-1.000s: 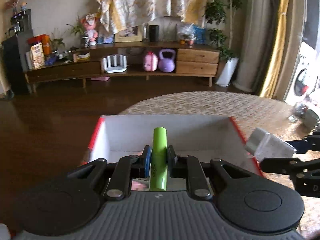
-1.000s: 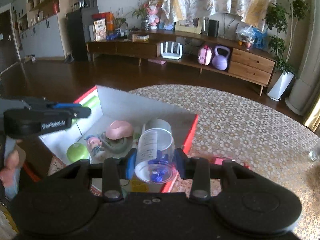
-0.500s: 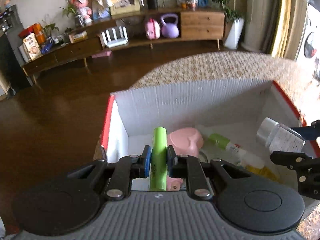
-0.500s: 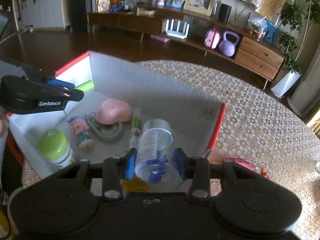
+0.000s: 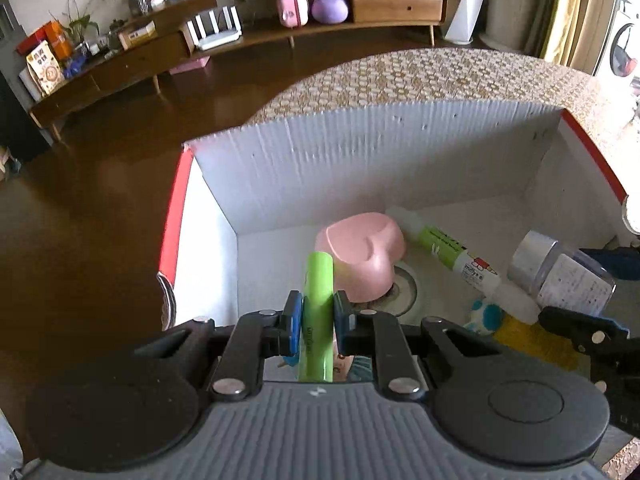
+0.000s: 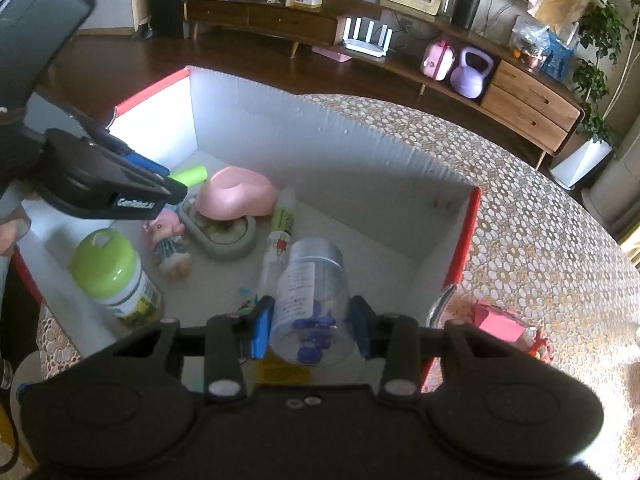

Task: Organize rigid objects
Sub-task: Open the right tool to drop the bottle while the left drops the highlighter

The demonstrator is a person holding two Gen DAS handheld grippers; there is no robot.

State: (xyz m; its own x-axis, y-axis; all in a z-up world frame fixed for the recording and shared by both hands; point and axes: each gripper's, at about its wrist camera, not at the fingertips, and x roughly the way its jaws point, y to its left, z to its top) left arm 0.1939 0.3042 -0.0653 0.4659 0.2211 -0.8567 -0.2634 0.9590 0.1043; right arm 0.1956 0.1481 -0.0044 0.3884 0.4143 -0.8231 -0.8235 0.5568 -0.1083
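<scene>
My left gripper (image 5: 317,316) is shut on a lime-green tube (image 5: 318,312) and hangs inside the white box (image 5: 360,160) with red outer sides, over its left part. From the right wrist view the same left gripper (image 6: 160,180) holds the green tube (image 6: 190,175) above a pink heart-shaped dish (image 6: 236,194). My right gripper (image 6: 310,322) is shut on a clear plastic jar (image 6: 310,300) with a silver lid and blue bits inside, held over the box's near right part. That jar (image 5: 560,272) shows at the right of the left wrist view.
On the box floor lie the pink dish (image 5: 360,246), a glue stick (image 5: 460,256), a grey oval tray (image 6: 224,236), a small doll (image 6: 170,240) and a green-lidded jar (image 6: 112,272). The box stands on a patterned round table (image 6: 540,220); a pink item (image 6: 500,322) lies beside it.
Both grippers have tilted downward and sunk into the box with their objects. The box interior and its contents have come into full view; both grips are unchanged.
</scene>
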